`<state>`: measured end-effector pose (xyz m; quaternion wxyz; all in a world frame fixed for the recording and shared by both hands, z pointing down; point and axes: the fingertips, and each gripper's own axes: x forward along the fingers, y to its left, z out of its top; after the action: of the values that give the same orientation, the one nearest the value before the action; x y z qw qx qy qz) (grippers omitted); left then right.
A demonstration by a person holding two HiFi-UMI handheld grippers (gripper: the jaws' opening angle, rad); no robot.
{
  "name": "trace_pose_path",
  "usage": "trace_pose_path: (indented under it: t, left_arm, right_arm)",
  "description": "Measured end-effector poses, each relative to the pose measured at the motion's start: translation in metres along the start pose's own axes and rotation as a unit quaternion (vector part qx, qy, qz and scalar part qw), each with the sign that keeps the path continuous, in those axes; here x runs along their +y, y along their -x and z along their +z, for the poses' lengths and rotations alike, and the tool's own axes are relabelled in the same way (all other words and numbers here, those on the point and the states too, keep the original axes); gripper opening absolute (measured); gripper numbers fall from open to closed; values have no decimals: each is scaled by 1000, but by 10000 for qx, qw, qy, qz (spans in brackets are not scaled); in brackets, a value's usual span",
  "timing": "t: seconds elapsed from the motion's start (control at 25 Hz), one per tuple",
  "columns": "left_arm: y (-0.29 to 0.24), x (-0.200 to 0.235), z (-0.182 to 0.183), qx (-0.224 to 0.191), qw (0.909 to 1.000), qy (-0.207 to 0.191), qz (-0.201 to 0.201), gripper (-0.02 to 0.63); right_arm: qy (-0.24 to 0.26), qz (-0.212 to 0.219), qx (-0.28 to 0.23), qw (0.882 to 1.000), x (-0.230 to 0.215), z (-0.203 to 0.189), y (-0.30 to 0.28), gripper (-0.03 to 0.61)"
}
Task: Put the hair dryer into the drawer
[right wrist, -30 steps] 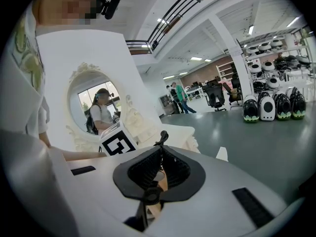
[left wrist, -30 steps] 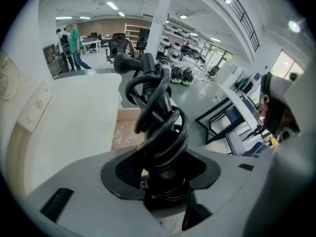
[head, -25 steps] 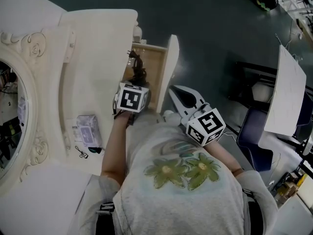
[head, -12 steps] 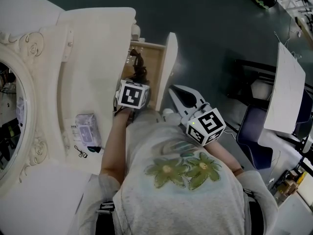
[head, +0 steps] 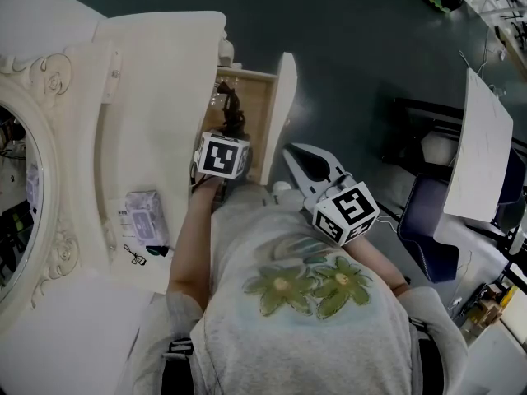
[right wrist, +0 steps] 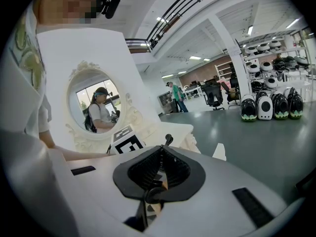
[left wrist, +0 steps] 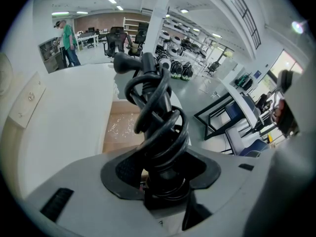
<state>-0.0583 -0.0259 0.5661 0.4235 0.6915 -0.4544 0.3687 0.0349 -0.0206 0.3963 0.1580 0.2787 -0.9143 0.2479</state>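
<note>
little has shifted in the last second: left gripper stays clenched on the dryer, cord coiled round it, poised over the open drawer at the vanity. the dryer is not yet inside. right gripper idles, clenched on nothing, near the drawer front. reads as a pause before lowering and letting go.

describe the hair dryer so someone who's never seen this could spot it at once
Find the cream carved dressing table with the oval mirror; its pale wooden drawer stands pulled out. Over that drawer the left hand-held gripper grips the black hair dryer, the only dark thing there, its own cord coiled round it.
</note>
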Motion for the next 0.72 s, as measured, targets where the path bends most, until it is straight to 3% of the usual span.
trace_pose_path:
  t: [0.72]
  left_arm:
    - [-18, -1, -14, 210, 9995, 190, -104, 209]
  right_arm:
    - [32, -9, 35, 10000, 3, -4, 2, 25]
